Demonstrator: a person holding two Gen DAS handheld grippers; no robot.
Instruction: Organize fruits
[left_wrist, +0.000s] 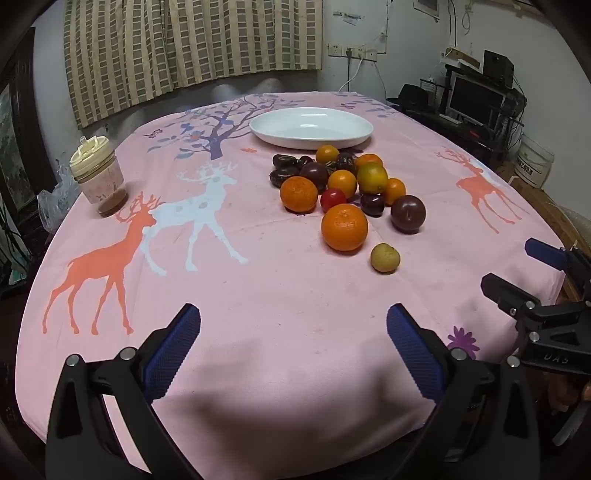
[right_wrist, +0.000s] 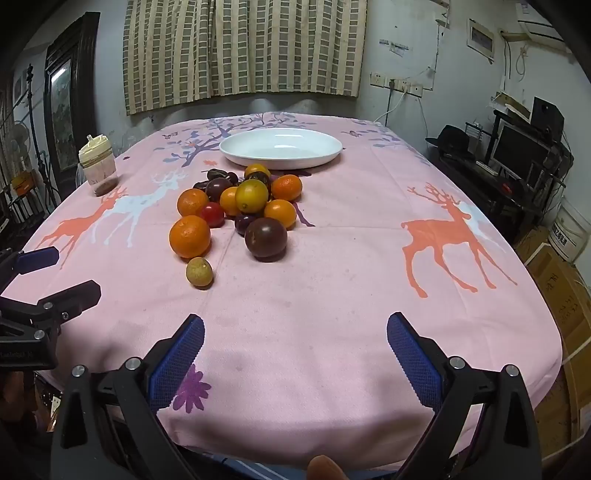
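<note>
A pile of fruit (left_wrist: 343, 184) — oranges, dark plums, red tomatoes — sits mid-table on a pink deer-print cloth (left_wrist: 258, 295), just in front of a white plate (left_wrist: 311, 127). Left gripper (left_wrist: 293, 325) and right gripper (right_wrist: 295, 328) hover near the table's front edge, jaws spread wide, holding nothing.

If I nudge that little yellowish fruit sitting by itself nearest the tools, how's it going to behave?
The small yellowish fruit looks nearly round and sits alone on the pink tablecloth, so a nudge would probably send it rolling, perhaps into the large orange beside it. Being so small, it is likely light. The soft cloth may slow it somewhat.
</note>
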